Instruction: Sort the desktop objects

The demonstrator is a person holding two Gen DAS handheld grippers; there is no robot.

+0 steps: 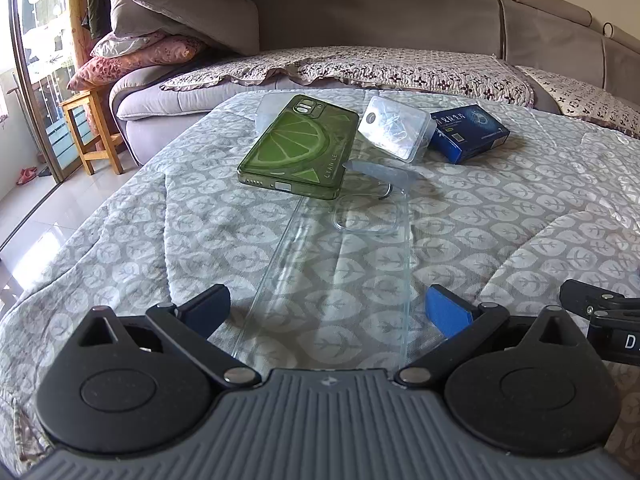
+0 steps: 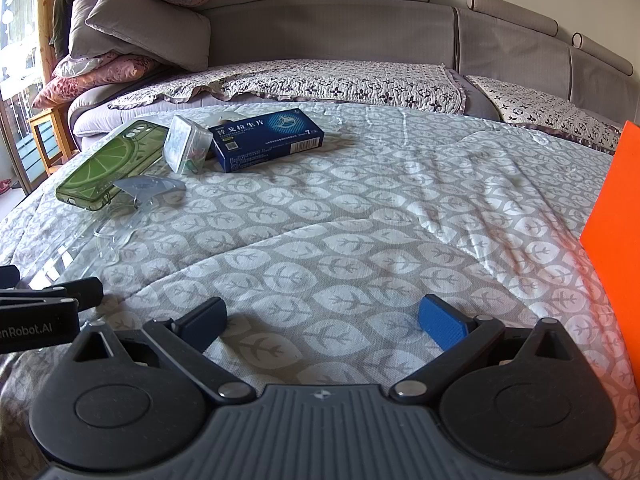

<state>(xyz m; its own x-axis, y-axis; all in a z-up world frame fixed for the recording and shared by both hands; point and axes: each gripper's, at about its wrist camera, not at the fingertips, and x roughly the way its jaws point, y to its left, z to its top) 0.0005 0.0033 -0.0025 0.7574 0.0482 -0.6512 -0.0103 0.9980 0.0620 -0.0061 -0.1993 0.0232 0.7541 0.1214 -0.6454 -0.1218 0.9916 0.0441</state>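
Note:
A green lime-print phone case (image 1: 298,148) (image 2: 114,164) lies on the leaf-patterned quilt (image 1: 500,216). Right of it sit a clear plastic box of paper clips (image 1: 394,128) (image 2: 186,146) and a blue medicine box (image 1: 468,132) (image 2: 266,138). A clear phone case (image 1: 340,264) (image 2: 110,236) lies flat and reaches between the jaws of my left gripper (image 1: 326,312), which is open with its pads off it. A small clear plastic stand (image 1: 370,172) (image 2: 146,188) rests at the far end of that case. My right gripper (image 2: 322,320) is open over bare quilt.
An orange panel (image 2: 616,216) stands at the right edge of the right wrist view. A grey sofa (image 1: 360,20) with stacked cushions (image 1: 160,40) runs behind the quilt, and a wooden stool (image 1: 90,132) stands on the tiled floor to the left.

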